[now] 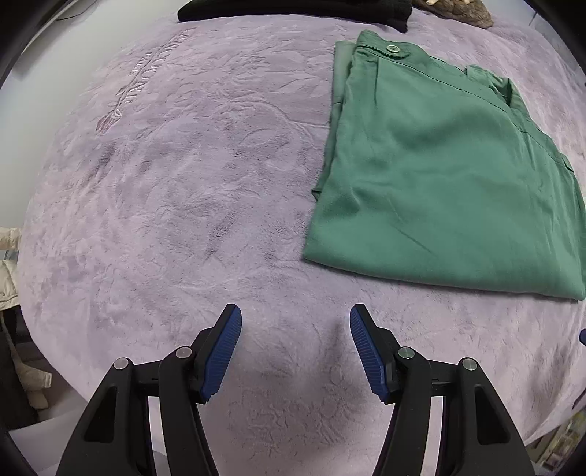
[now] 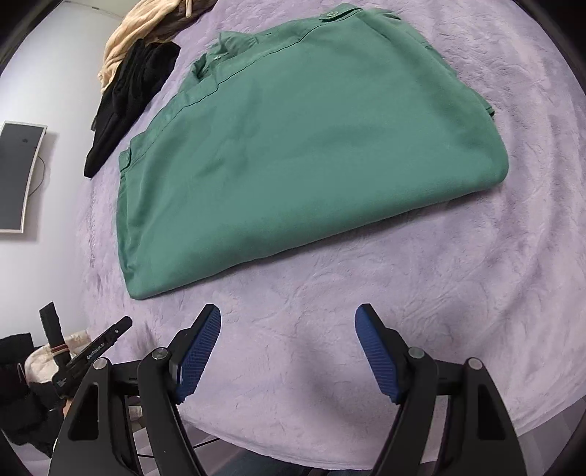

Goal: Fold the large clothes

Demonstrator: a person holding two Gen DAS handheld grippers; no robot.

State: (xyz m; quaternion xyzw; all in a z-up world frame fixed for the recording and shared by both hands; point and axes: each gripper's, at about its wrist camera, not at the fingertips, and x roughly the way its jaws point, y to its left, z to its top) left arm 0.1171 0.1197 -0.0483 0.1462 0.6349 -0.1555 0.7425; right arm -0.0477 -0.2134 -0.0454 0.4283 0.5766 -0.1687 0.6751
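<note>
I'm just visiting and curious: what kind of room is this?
Probably a bedroom at home. A plush lilac blanket covers what looks like a bed, a folded green garment lies on it, and more clothes are piled at its far edge.

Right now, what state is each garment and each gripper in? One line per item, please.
green garment: folded into a flat stack, lying on the purple blanket, untouched
black garment: unfolded, bunched at the blanket's far edge
beige garment: crumpled beside the black one
left gripper: open, empty, over bare blanket
right gripper: open, empty, short of the green garment
</note>
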